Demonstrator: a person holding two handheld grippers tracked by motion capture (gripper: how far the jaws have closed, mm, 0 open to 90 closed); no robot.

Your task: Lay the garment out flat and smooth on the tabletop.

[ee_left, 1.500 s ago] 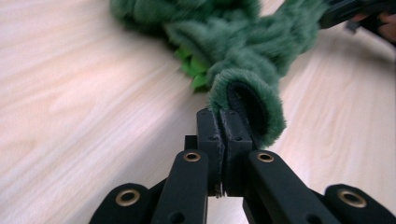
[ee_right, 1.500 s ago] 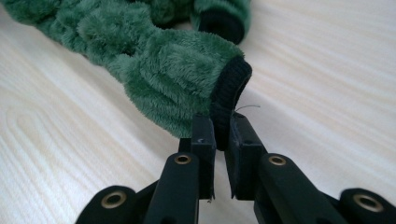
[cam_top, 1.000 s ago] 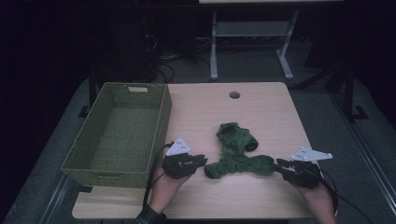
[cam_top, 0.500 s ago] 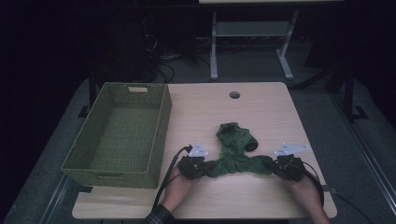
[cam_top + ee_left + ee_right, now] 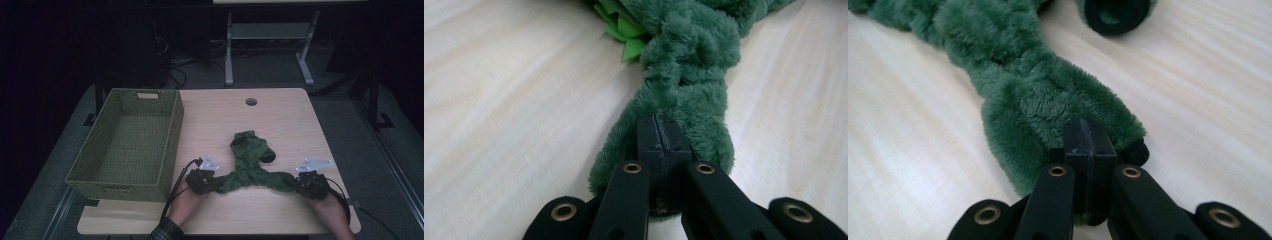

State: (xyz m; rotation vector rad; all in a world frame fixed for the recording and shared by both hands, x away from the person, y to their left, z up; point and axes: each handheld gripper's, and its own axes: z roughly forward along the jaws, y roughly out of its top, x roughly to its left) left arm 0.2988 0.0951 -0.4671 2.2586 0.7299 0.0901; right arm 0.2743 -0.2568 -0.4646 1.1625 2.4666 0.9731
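The worktop carries a green woven basket at its 9 o'clock side. A green plush toy lies flat near the 6 o'clock edge, just right of the basket and apart from it. The left claw pinches the toy's 8 o'clock limb, its pads having just closed tight on the fur. The right claw likewise has just clamped the 4 o'clock limb. Both limbs rest on the worktop.
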